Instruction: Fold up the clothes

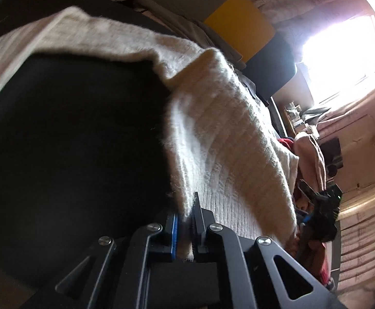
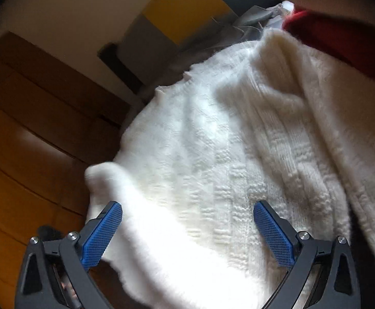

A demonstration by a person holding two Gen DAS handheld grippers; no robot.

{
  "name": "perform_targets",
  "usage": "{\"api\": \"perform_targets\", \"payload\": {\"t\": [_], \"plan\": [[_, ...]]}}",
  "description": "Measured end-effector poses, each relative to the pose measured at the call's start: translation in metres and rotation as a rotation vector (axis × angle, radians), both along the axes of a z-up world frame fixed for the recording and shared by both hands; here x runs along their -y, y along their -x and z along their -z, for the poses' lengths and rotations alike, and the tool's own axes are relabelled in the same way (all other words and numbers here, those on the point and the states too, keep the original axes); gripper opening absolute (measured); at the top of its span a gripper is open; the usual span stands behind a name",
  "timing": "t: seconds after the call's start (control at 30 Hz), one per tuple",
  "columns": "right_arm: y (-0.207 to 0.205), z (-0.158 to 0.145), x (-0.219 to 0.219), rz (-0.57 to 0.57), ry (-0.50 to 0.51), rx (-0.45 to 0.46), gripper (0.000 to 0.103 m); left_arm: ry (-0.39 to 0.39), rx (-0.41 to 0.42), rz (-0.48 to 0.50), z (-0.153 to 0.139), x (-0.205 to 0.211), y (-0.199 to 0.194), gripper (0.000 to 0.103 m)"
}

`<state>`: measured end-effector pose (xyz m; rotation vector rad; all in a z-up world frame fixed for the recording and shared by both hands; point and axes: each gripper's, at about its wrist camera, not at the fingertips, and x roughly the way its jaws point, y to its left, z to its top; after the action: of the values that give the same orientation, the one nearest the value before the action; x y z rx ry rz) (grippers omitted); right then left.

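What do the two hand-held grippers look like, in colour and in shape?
The right gripper has black angular linkage arms with triangular cut-outs and silver round screws; its fingertips carry blue cross-hatched pads. The left gripper has the same black frame, silver screws and a blue pad edge.

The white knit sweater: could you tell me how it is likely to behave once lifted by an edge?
Probably floppy: the white knit sweater drapes and folds from the left gripper pinching its edge. Likely grippy, given its fuzzy knit. The open right gripper leaves that side free to sag.
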<state>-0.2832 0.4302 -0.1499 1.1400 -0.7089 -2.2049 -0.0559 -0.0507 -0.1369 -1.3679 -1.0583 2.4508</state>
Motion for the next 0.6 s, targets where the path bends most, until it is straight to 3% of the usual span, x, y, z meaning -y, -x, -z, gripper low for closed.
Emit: {"api": "perform_targets", "payload": {"t": [0.1, 0.23, 0.3, 0.37, 0.47, 0.53, 0.6], "plan": [[-0.006, 0.004, 0.008, -0.01, -0.058, -0.059, 0.103, -0.015, 0.026, -0.012, 0.011, 0.015, -0.029, 0.022], [-0.021, 0.007, 0.007, -0.026, -0.039, -0.158, 0.103, -0.036, -0.005, -0.054, 0.014, 0.027, -0.056, 0.029], [-0.023, 0.007, 0.002, -0.018, -0.018, -0.162, 0.103, -0.021, -0.021, -0.076, 0.01, 0.03, -0.066, 0.044], [-0.026, 0.007, 0.009, -0.009, -0.064, -0.163, 0.103, -0.015, -0.035, -0.078, 0.007, 0.029, -0.073, 0.053], [-0.033, 0.005, 0.021, 0.011, -0.153, -0.173, 0.103, 0.019, -0.051, -0.086, 0.007, 0.018, -0.076, 0.054], [-0.033, 0.003, 0.025, 0.012, -0.212, -0.18, 0.103, 0.098, -0.043, -0.071, 0.003, 0.006, -0.074, 0.051], [-0.028, 0.002, 0.029, 0.011, -0.237, -0.175, 0.103, 0.186, -0.005, -0.068, 0.0, 0.0, -0.072, 0.03]]}}
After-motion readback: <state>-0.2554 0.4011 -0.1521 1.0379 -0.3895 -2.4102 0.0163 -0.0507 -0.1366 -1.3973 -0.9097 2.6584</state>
